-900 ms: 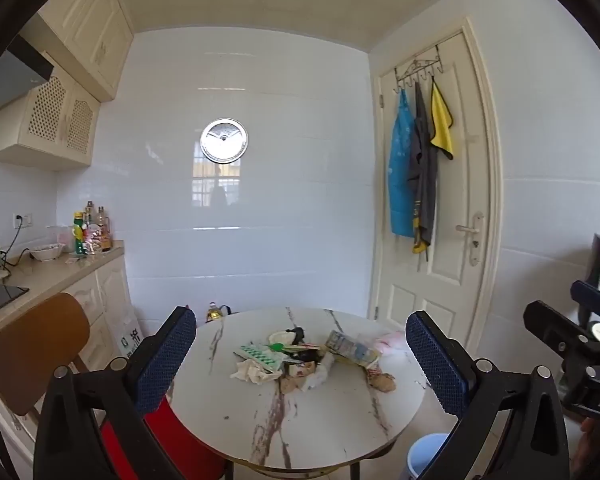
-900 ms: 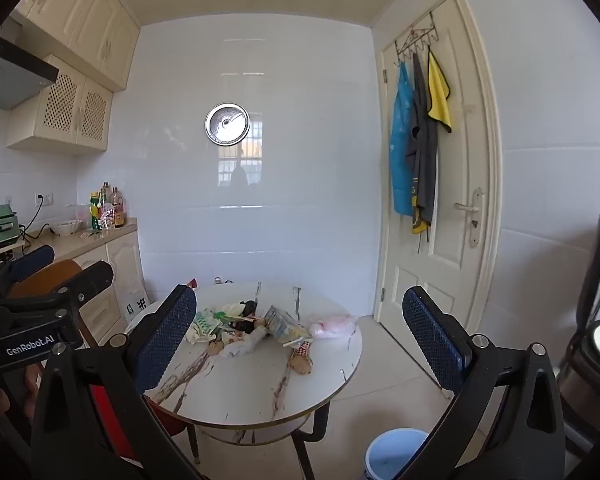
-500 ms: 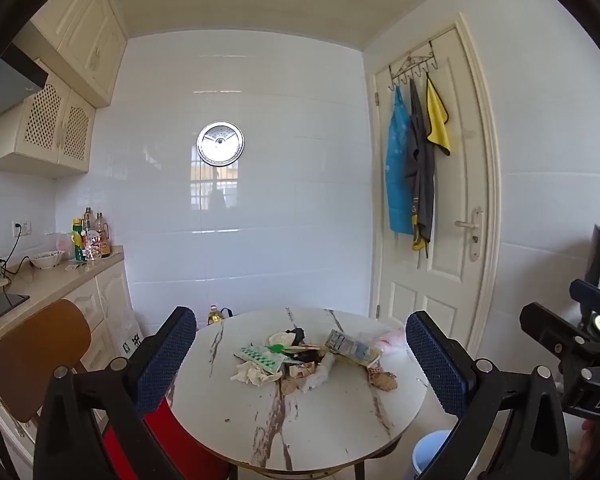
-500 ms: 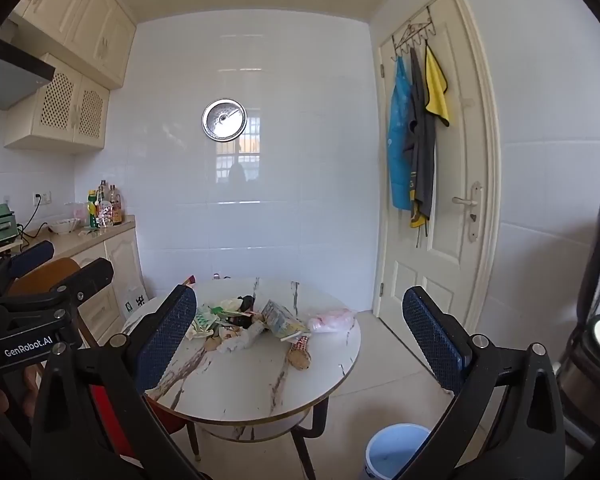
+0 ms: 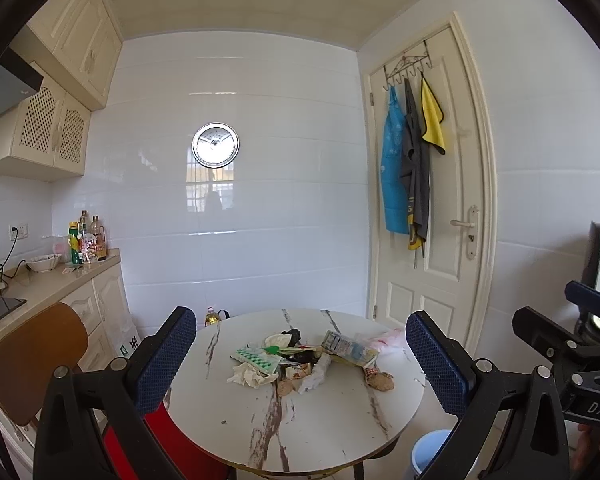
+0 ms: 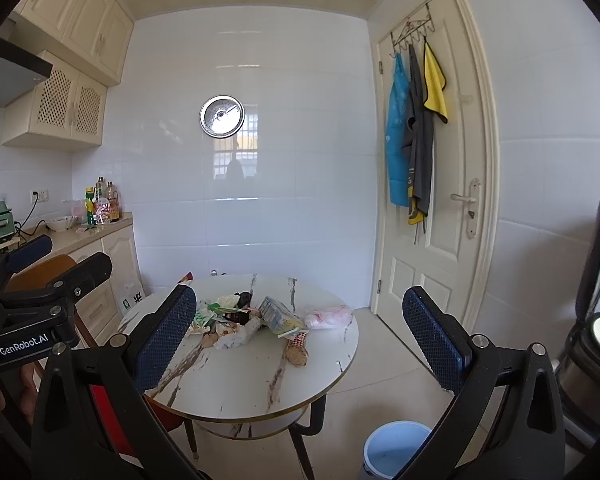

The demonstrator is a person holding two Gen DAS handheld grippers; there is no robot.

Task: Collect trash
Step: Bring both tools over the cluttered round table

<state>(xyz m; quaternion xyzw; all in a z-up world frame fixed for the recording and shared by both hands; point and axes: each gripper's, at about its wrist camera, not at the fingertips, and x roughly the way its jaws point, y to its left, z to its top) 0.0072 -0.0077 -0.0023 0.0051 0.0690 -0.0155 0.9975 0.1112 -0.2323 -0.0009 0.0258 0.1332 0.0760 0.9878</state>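
Left wrist view: left hand-held gripper [image 5: 300, 356] wide open, empty, short of the worktop [image 5: 300, 432]. Trash pile [image 5: 300, 360] mid-worktop, toward the far edge. Right hand-held gripper [image 6: 300, 328] likewise open, holding nothing.

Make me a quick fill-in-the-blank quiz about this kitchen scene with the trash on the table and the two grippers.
1. The pile of trash lies on a round ____ table.
2. The bucket on the floor beside the table is ____ in colour.
3. The left gripper and the right gripper both have their jaws ____.
4. The yellow cloth hangs on the ____.

Missing words: marble; blue; open; door
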